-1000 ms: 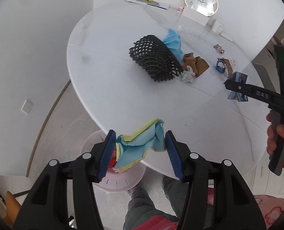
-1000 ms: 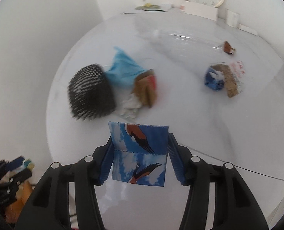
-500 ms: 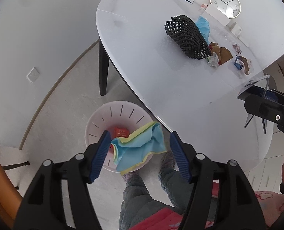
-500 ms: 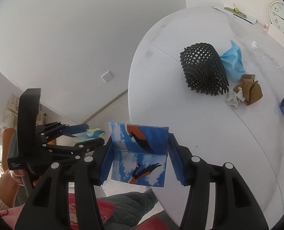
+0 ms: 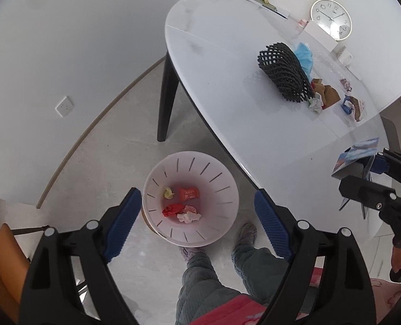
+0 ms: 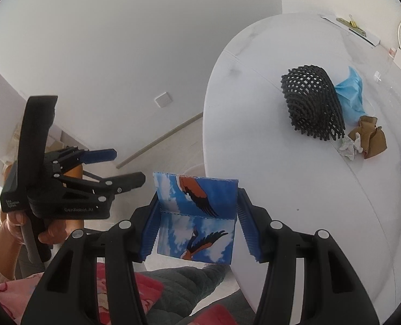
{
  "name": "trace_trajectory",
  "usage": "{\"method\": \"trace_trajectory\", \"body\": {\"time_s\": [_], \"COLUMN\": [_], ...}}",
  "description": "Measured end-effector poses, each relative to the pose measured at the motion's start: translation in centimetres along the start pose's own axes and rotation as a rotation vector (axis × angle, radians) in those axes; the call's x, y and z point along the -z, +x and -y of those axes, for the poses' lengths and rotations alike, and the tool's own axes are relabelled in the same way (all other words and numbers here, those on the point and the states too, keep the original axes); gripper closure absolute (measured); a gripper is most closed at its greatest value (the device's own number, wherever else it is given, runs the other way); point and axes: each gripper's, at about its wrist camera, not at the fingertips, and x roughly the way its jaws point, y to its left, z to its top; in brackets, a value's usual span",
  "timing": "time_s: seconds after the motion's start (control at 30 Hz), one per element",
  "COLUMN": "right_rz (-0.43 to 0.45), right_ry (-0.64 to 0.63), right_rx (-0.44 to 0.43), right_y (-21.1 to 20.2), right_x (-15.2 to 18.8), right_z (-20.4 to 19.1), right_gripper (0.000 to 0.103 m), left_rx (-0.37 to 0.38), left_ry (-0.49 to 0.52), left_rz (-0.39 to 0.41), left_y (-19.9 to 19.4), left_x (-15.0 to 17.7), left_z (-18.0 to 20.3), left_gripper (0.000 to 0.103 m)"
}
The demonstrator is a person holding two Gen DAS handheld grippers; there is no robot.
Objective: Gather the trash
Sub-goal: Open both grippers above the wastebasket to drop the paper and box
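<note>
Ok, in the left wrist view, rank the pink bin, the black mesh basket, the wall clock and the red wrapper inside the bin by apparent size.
1. Pink bin
2. Black mesh basket
3. Wall clock
4. Red wrapper

The bin sits nearest the camera, which inflates it; the clock is farthest, so its true rank is unsure.

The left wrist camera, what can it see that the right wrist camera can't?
Only the left wrist view shows the pink bin on the floor, with red wrappers inside, and the open left claw above it. Only the right wrist view shows the bird pictures on the blue card. Both show the white table, black net and right claw.
</note>
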Motion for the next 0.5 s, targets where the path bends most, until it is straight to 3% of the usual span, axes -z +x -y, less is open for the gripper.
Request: {"method": "trace_trajectory", "body": {"time_s": [0.33, 0.5], "right_rz": [-0.065, -0.091], "right_ry": [-0.139, -0.190], "right_rx": [-0.018, -0.012], "right_y": [3.8, 5.8], "right_x": [-0.8, -1.0], "right_z": [-3.8, -5.1], "right_gripper": [0.048, 0.047], "left_rx": [-0.134, -0.160], "left_ry": [-0.094, -0.122], "left_rz": [0.026, 0.029], "left_y": [-2.6, -3.0], "left_x": [0.6, 1.2], "left_z": [-3.6, -4.4], "left_gripper": [0.022, 0.022]}}
